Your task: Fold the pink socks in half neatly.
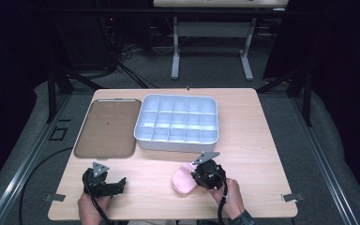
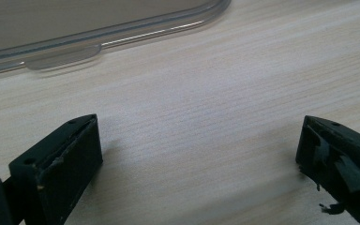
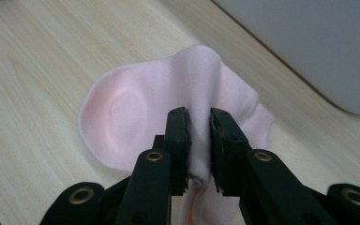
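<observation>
Two hands come in from the near edge of the light wooden bench [image 1: 243, 140], and each one holds one black two-finger gripper. The left gripper [image 1: 122, 183] rests low over the near left part of the bench. Its fingers [image 2: 61, 164] stand wide apart with only bare wood between them.

The right gripper [image 1: 193, 177] is at the near middle of the bench. Its fingers [image 3: 178, 140] are almost together and they pinch a raised fold of one soft pale pink sock [image 3: 136, 112]. A narrow gap with cloth in it is visible between them, and I cannot tell how firmly they press. In the high view the sock [image 1: 183, 182] lies on the wood just to the left of this gripper. Its long axis runs about from the near edge toward the far side, a little tilted. In the right gripper view its rounded end points away from the gripper.

Farther back there are two containers, side by side. One brown flat rectangular plastic tray [image 1: 108, 129] is on the left. One pale blue-grey plastic organiser box [image 1: 177, 123] is on the right, divided in small square compartments, four rows deep.
</observation>
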